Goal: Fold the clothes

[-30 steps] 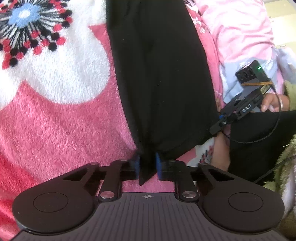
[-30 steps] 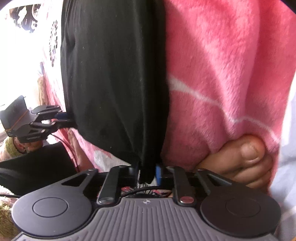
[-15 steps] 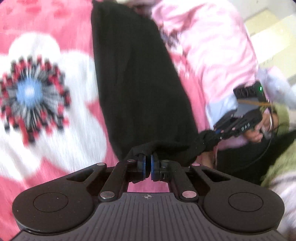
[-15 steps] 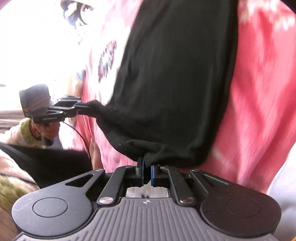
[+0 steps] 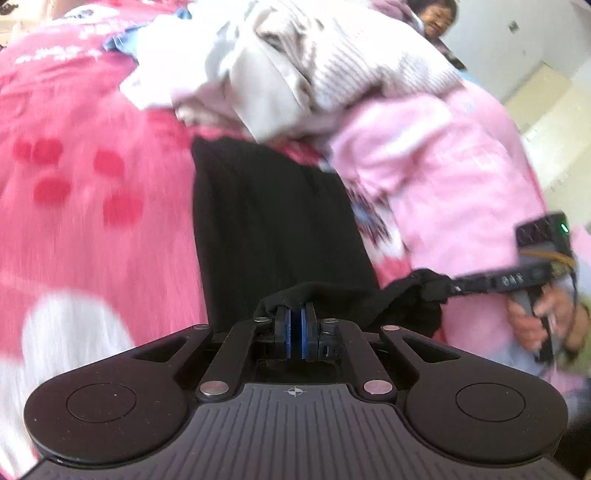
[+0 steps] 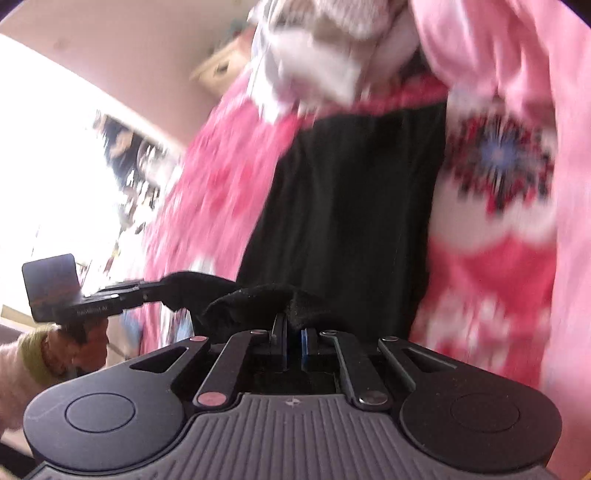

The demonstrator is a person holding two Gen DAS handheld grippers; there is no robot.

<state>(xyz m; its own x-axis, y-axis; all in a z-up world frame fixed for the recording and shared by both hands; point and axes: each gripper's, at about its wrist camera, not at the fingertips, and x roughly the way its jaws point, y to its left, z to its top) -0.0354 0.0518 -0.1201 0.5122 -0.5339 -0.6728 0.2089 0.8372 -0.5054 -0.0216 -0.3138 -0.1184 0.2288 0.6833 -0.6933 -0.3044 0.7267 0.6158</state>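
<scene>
A black garment (image 5: 273, 229) lies stretched along a pink flowered fleece blanket (image 5: 92, 206). My left gripper (image 5: 294, 314) is shut on the near edge of the garment. My right gripper (image 6: 293, 325) is shut on the same near edge a little to the right, and it also shows in the left wrist view (image 5: 450, 286) with cloth bunched at its tips. In the right wrist view the garment (image 6: 354, 221) runs away from me and the left gripper (image 6: 155, 291) holds its corner at the left. The held edge is lifted off the blanket.
A heap of white and beige clothes (image 5: 295, 66) lies at the garment's far end. A pale pink fleece (image 5: 443, 173) lies to the right. A person's face (image 5: 432, 14) shows at the far top. A bright window (image 6: 55, 166) is at left.
Both grippers have lifted the garment's near edge and carried it forward toward the far end. The views have tilted up, and the clothes heap and room have come into sight.
</scene>
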